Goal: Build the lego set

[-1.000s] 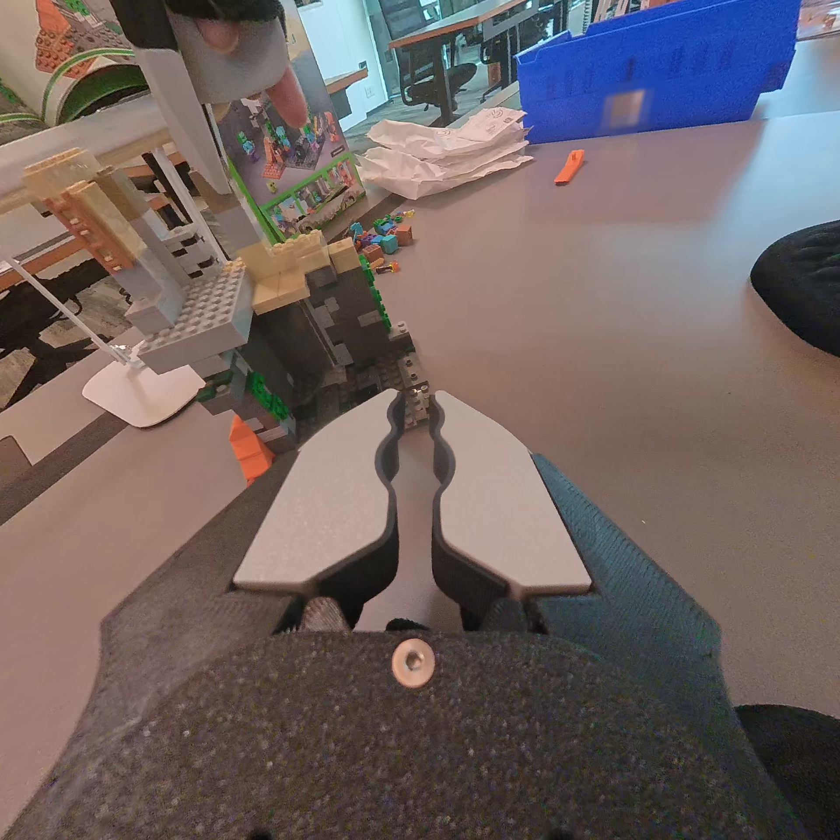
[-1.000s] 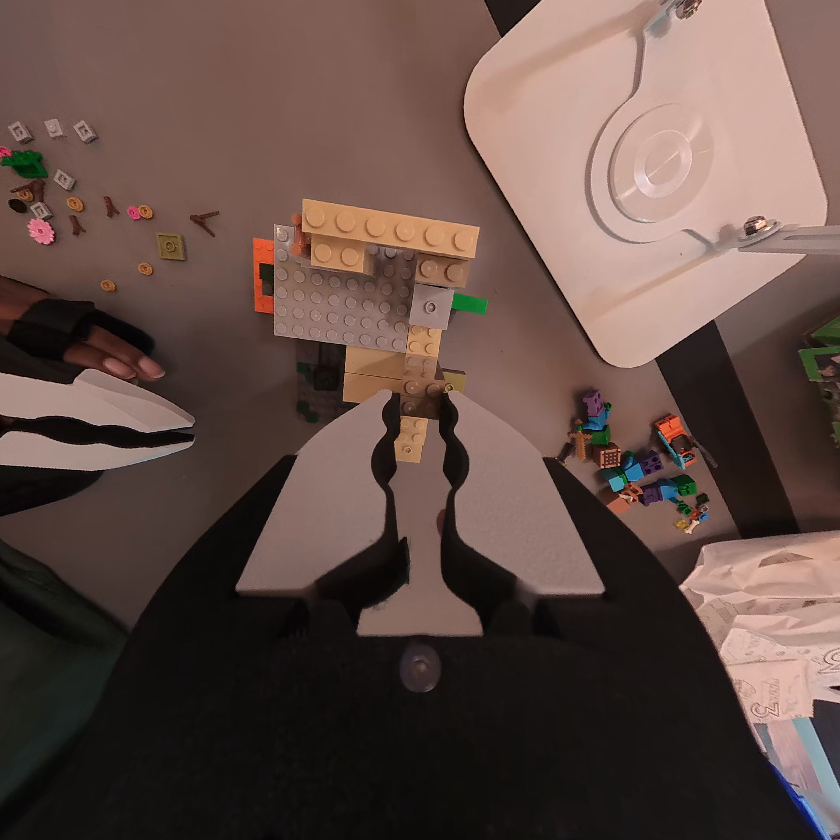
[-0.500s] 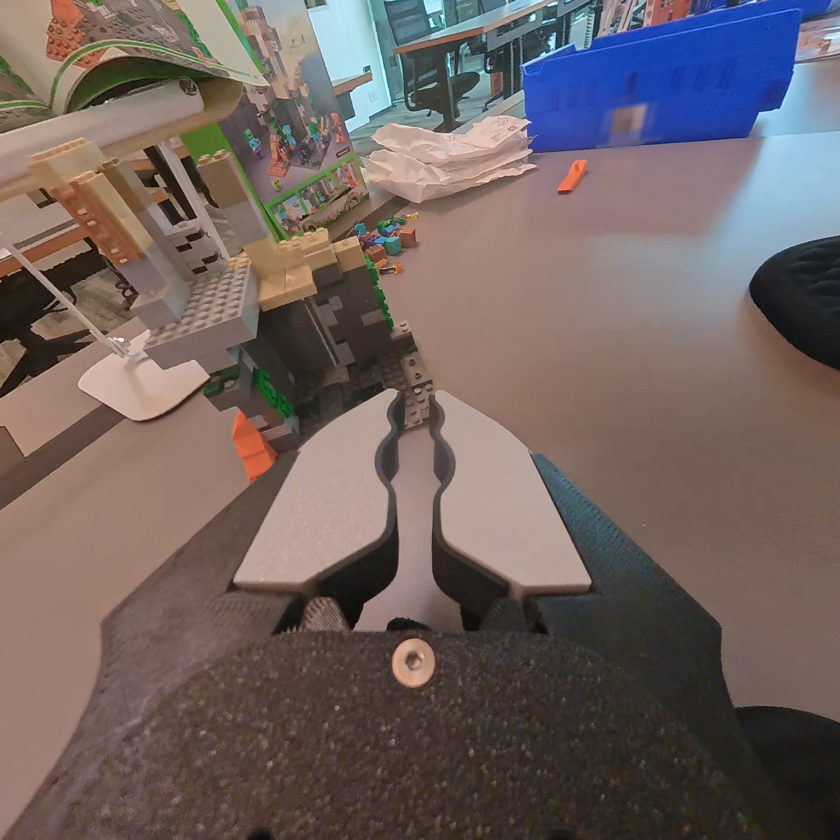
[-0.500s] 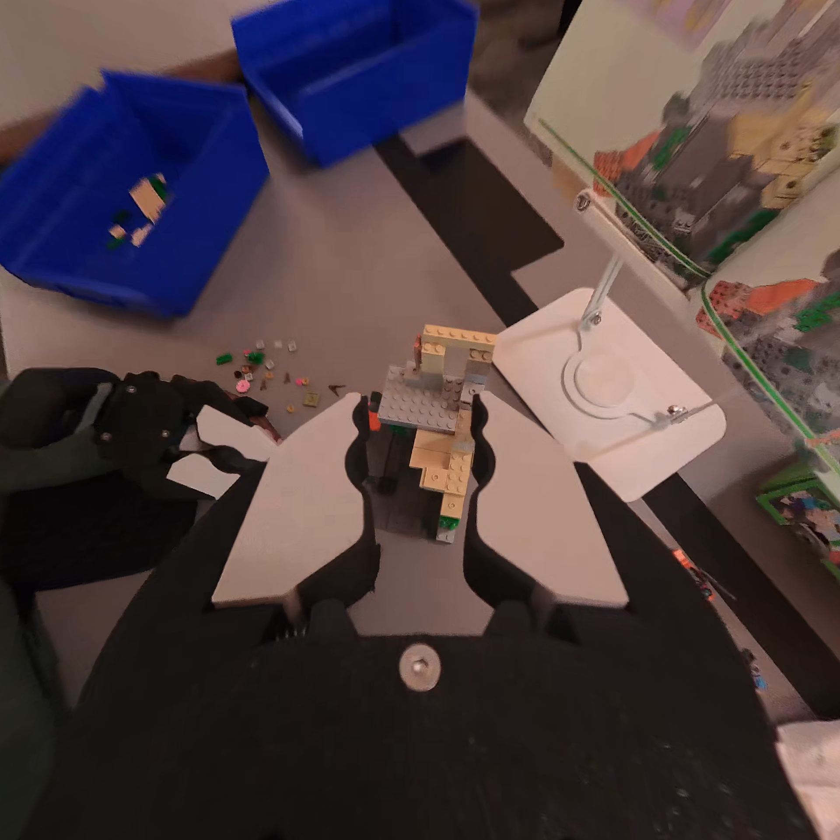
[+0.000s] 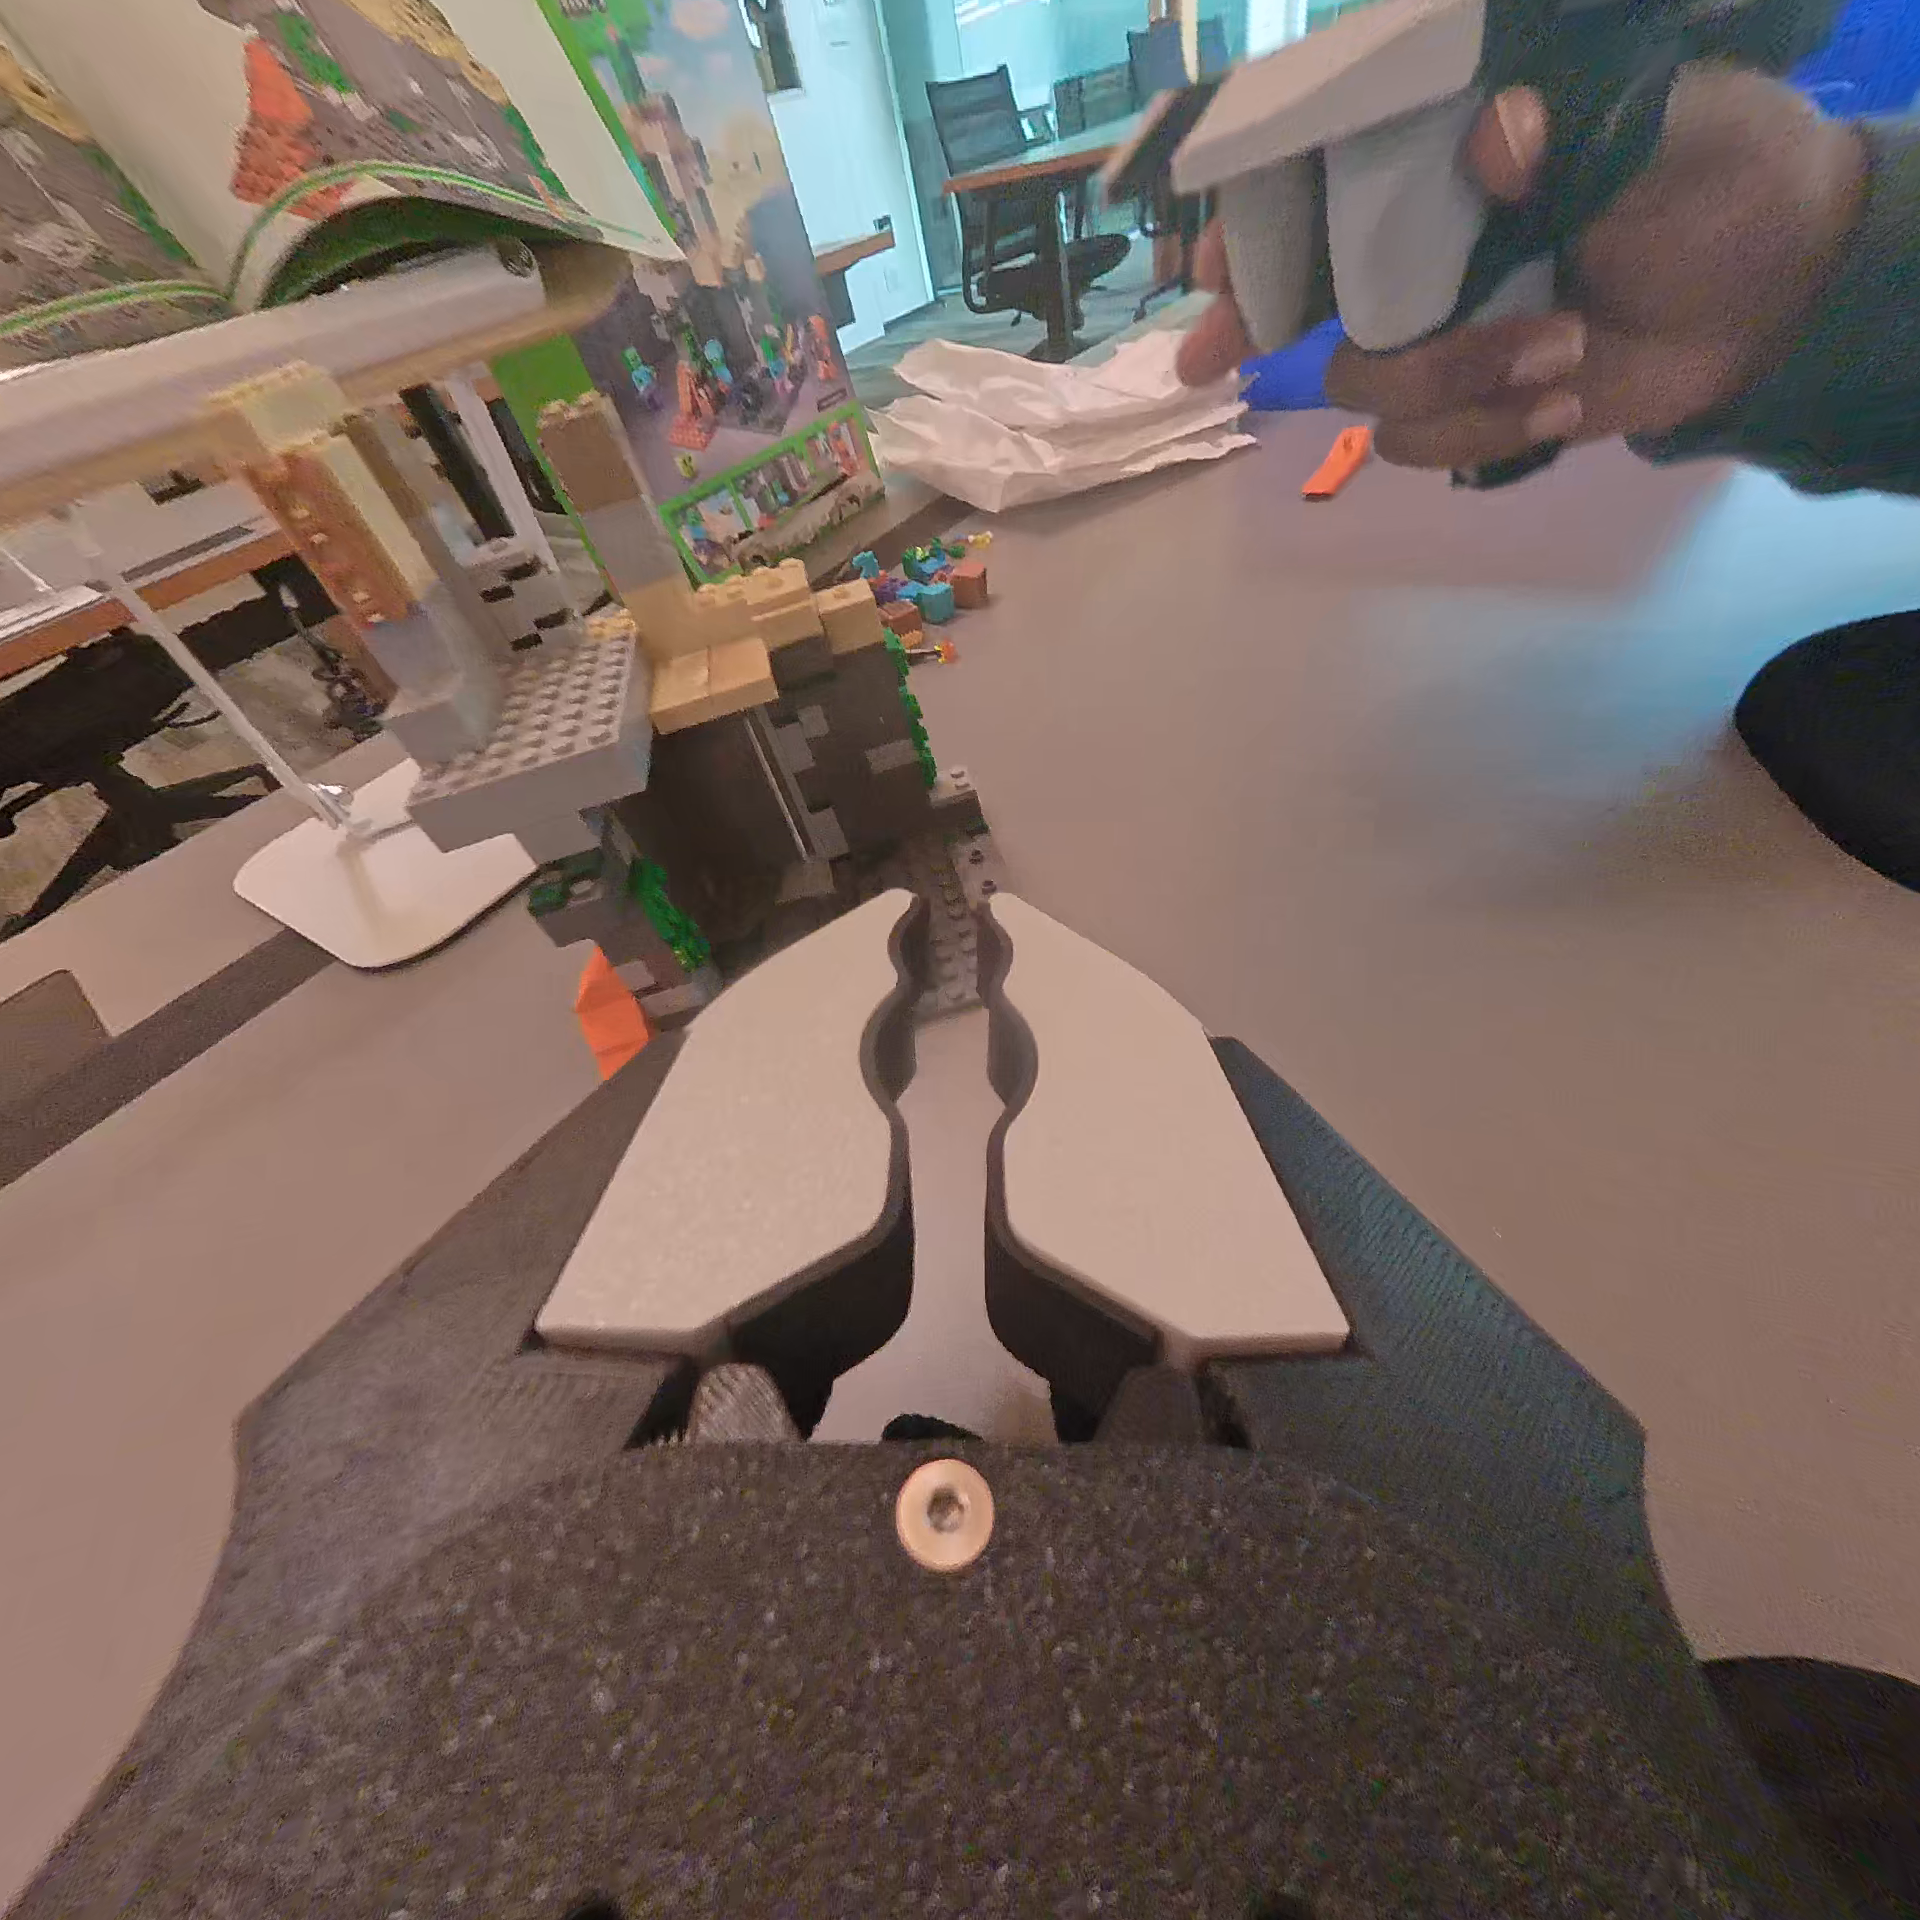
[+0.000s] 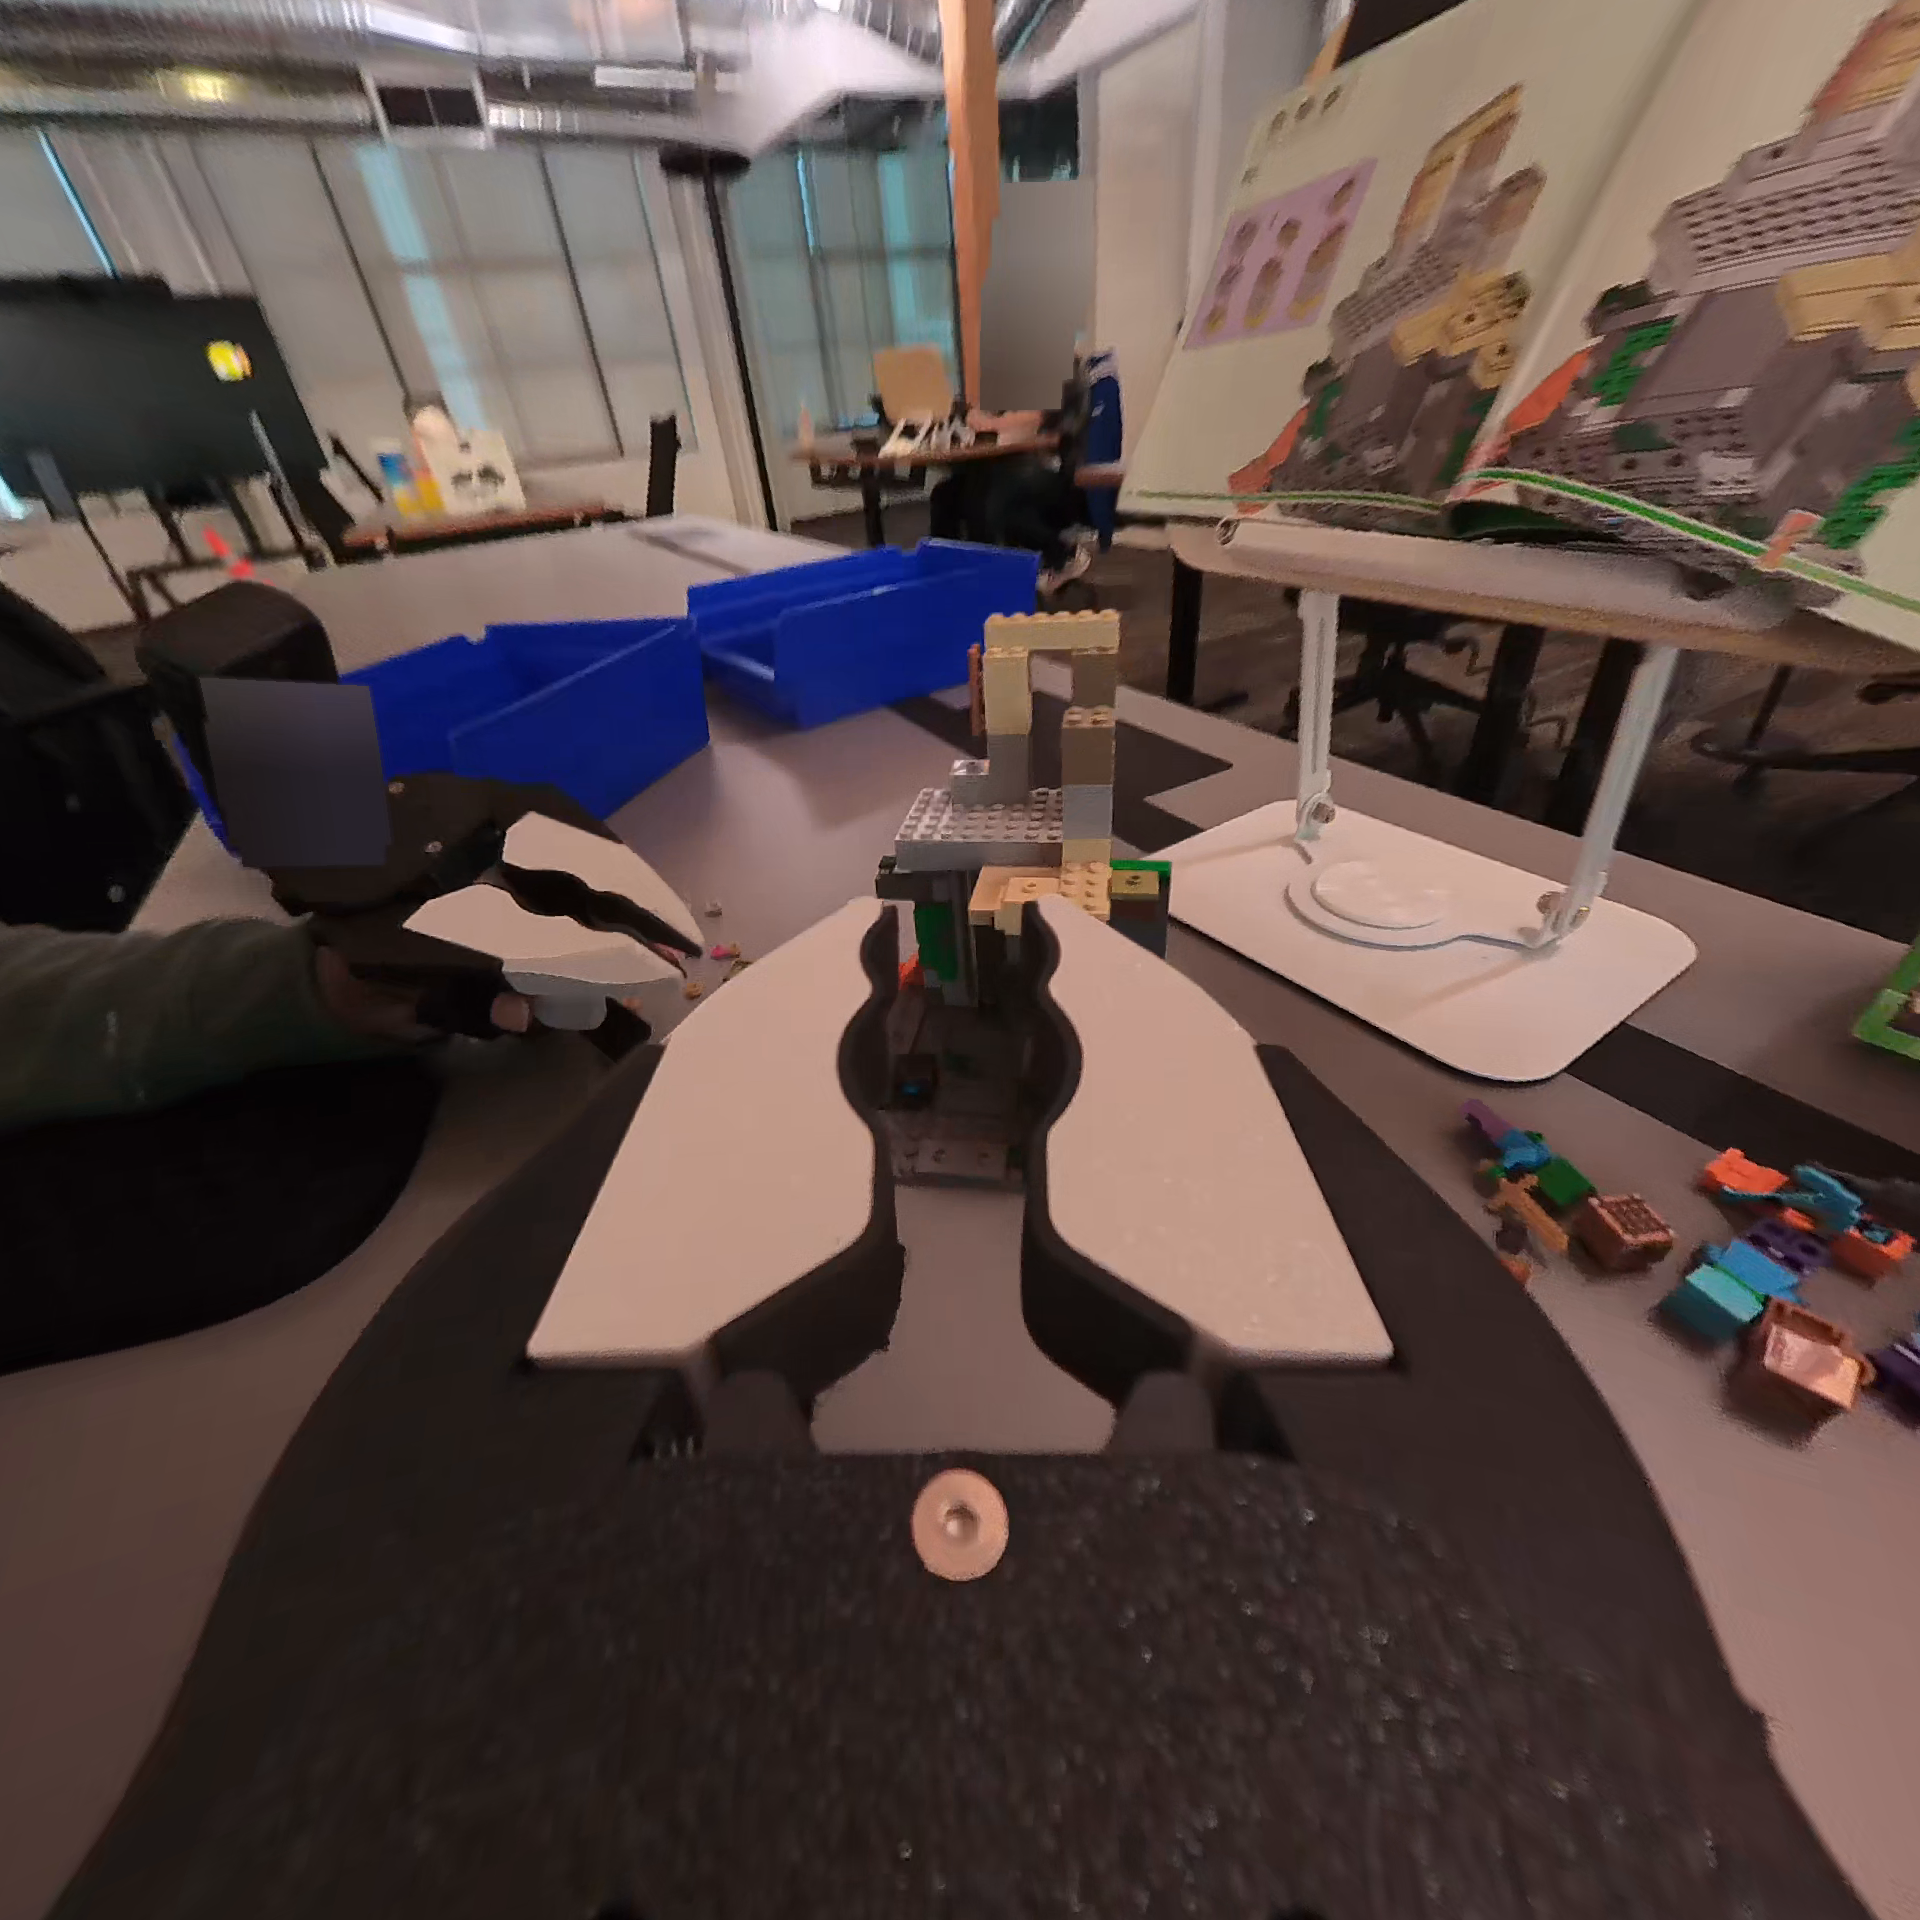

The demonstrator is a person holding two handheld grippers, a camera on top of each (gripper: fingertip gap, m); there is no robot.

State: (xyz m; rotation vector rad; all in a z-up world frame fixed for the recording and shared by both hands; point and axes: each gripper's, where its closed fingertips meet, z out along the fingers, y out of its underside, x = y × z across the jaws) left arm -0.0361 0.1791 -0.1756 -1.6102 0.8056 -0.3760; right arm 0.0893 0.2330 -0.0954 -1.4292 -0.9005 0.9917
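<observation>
The lego model (image 6: 1023, 831) stands on the grey table: a dark base, a grey studded plate and a tan arch on top. It also shows in the left wrist view (image 5: 727, 727). My right gripper (image 6: 956, 920) is open and empty, held in the air back from the model, which shows through the gap between its fingers. In the left wrist view it is blurred at the upper right (image 5: 1330, 156), held by a hand. My left gripper (image 5: 951, 920) is low on the table, shut and empty, pointing at the model's dark base plate (image 5: 956, 894).
An open instruction booklet (image 6: 1558, 364) rests on a white stand (image 6: 1434, 935) beside the model. Minifigures and small parts (image 6: 1766, 1247) lie to the right. Blue bins (image 6: 623, 707) stand behind. The set box (image 5: 727, 312), white bags (image 5: 1060, 416) and an orange tool (image 5: 1338, 473) lie farther off. Tip to tip, the grippers are about 15 cm apart.
My right gripper left the top of the model, opened, rose and swung back from looking straight down to a level view. My left gripper stayed in place.
</observation>
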